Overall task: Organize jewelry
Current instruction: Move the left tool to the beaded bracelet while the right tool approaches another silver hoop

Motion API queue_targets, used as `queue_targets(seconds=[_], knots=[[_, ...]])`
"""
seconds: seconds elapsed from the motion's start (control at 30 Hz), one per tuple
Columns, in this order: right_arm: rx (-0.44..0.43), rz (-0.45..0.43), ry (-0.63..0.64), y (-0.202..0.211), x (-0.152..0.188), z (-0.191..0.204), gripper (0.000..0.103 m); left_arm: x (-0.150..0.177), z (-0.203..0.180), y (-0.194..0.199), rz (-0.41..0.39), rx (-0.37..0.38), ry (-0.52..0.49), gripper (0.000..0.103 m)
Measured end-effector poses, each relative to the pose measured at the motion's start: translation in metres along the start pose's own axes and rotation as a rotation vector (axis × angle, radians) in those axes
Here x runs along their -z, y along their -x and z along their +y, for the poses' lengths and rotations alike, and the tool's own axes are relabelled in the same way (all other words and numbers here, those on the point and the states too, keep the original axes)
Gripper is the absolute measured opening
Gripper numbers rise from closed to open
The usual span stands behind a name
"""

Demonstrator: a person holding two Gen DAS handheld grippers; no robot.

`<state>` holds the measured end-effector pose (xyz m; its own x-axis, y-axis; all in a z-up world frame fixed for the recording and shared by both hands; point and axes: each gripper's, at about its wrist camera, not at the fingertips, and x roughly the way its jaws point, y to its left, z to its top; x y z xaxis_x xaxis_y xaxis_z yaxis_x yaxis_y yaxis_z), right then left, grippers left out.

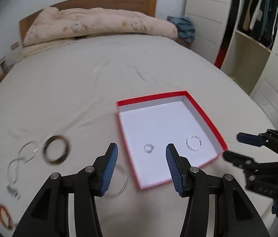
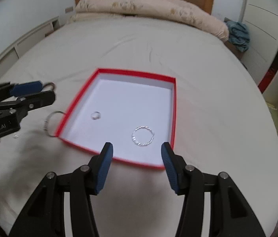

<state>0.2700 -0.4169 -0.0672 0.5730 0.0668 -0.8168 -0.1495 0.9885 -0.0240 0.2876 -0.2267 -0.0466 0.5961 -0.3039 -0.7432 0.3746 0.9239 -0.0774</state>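
A red box with a white inside lies on the bed. In it are a small silver ring and a twisted silver bangle. My left gripper is open and empty above the box's near left edge. My right gripper is open and empty over the box's near edge, close to the bangle. On the sheet left of the box lie a dark bangle, thin silver bangles and a clear bangle.
The bed sheet spreads all around. A folded pink duvet and wooden headboard are at the far end. A brown bangle lies at the lower left. A wardrobe stands at the right.
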Motion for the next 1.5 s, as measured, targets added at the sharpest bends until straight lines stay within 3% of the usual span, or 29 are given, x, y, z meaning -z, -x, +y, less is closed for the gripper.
queue_targets(seconds=[0.17,0.33,0.57,0.73,1.13,1.5], knots=[[-0.033,-0.071,-0.029,0.062,0.014,0.034,0.049,0.037,0.034,0.062,-0.019,-0.057,0.044,0.062],[-0.095,-0.142,-0.033,0.113,0.032,0.084,0.049,0.094,0.086,0.119,-0.014,-0.113,0.080,0.063],[-0.151,-0.195,-0.048,0.148,0.058,0.139,0.049,0.173,0.169,0.186,-0.024,-0.234,0.188,0.063],[-0.192,-0.205,-0.025,0.151,0.069,0.175,0.049,0.215,0.217,0.208,-0.024,-0.273,0.298,0.063],[-0.278,-0.112,0.072,0.067,0.065,0.243,0.049,0.236,0.251,0.144,0.072,-0.269,0.406,0.063],[-0.335,-0.007,0.117,-0.037,0.044,0.275,0.049,0.232,0.271,0.073,0.163,-0.207,0.451,0.049]])
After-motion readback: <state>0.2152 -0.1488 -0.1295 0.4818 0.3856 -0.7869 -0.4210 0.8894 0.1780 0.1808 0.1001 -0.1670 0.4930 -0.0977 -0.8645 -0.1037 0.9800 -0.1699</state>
